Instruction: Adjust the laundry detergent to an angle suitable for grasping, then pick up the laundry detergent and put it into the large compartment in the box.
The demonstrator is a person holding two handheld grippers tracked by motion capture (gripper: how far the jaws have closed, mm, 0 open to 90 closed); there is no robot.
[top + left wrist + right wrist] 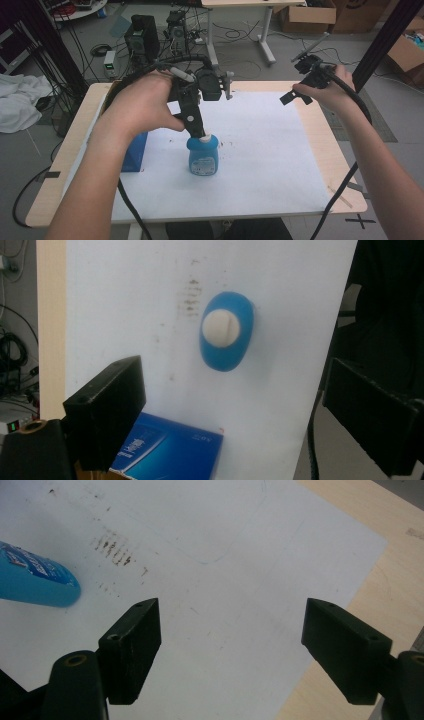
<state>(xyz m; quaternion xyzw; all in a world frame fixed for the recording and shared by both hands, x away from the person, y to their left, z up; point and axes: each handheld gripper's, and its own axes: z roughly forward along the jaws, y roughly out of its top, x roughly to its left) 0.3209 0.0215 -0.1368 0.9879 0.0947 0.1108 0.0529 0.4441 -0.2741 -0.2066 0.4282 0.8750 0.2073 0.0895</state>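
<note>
Forearms come in from the bench's near edge in the high view, both bare, both raised off the surface. Left hand (142, 102) wraps the left gripper (200, 134) from above, wrist bent, tool pointed steeply down over the middle of the white sheet (260, 150). Its tip sits right at the white cap (205, 138) of the blue bottle (203, 157); from the high view I can't tell if it touches. In the left gripper view the jaws stand wide apart, nothing between them, and the bottle (226, 332) is seen cap-up from above, well beyond the jaw tips. So I read the left tool as open, not gripping.

Bottle stands upright on the sheet, roughly mid-bench, a bit toward the near edge. Blue box (135, 152) lies just to its left, near the sheet's left edge, apart from the bottle.

Right hand (332, 90) holds the right gripper (297, 97) up near the far right corner of the bench, forearm stretched diagonally across the right edge, tool angled down and toward the centre. In the right gripper view its jaws are spread wide over bare sheet, empty, with the bottle (35, 582) off to the left edge of that view. Brown smudges (112, 545) mark the sheet beside the bottle.
</note>
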